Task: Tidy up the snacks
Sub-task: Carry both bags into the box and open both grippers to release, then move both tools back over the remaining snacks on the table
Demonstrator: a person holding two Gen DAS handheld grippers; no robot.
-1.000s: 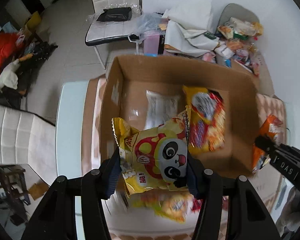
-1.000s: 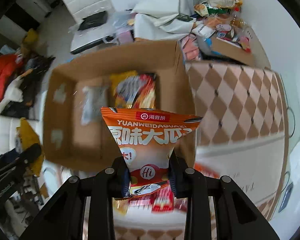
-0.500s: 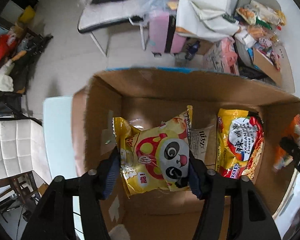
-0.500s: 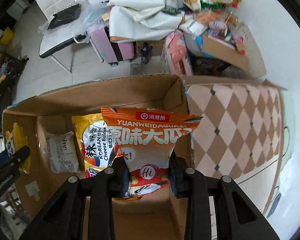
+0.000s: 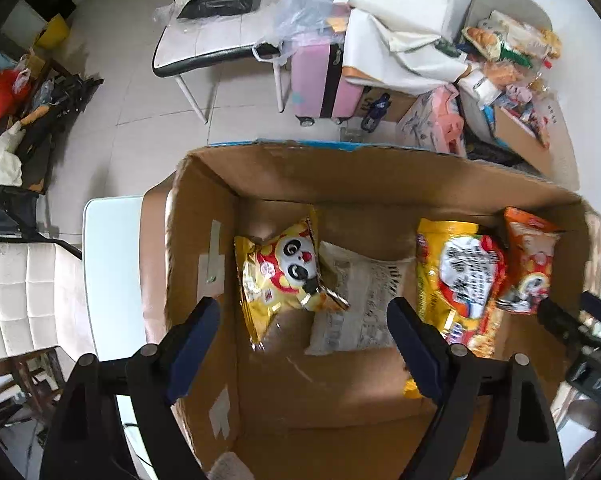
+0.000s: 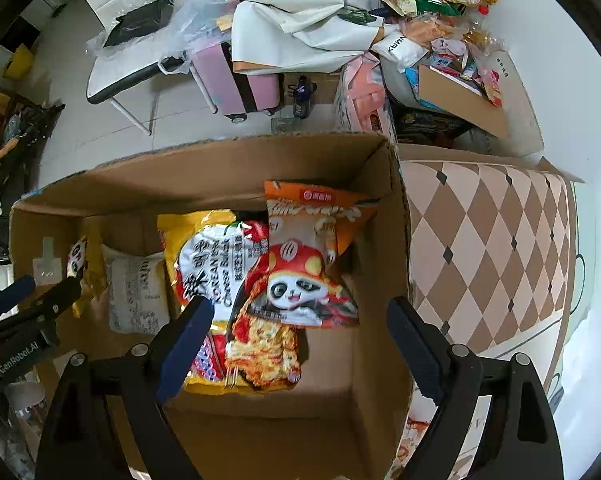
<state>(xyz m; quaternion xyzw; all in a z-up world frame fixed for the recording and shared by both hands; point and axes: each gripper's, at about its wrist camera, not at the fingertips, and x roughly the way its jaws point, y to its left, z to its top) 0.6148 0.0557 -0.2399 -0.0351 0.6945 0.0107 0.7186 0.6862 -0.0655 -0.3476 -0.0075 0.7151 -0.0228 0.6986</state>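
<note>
Both grippers, left gripper (image 5: 302,336) and right gripper (image 6: 300,336), apart; noodle pack (image 6: 216,276) reads "KOREAN Cheese Buldak".

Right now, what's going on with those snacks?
Left tool open, right tool open. Yellow panda bag and orange bag lying in cardboard box. Nothing in the way.

1 cardboard box (image 5: 204,240) holds 4 snack packs: 1 yellow panda bag (image 5: 284,276), 1 white pack (image 5: 356,304), 1 yellow Korean cheese noodle bag (image 5: 460,284) and 1 orange panda bag (image 6: 304,264). 2 claws are in view, the left claw (image 5: 304,344) and the right claw (image 6: 300,344). 2 white chairs (image 5: 216,28) stand on the floor.
</note>
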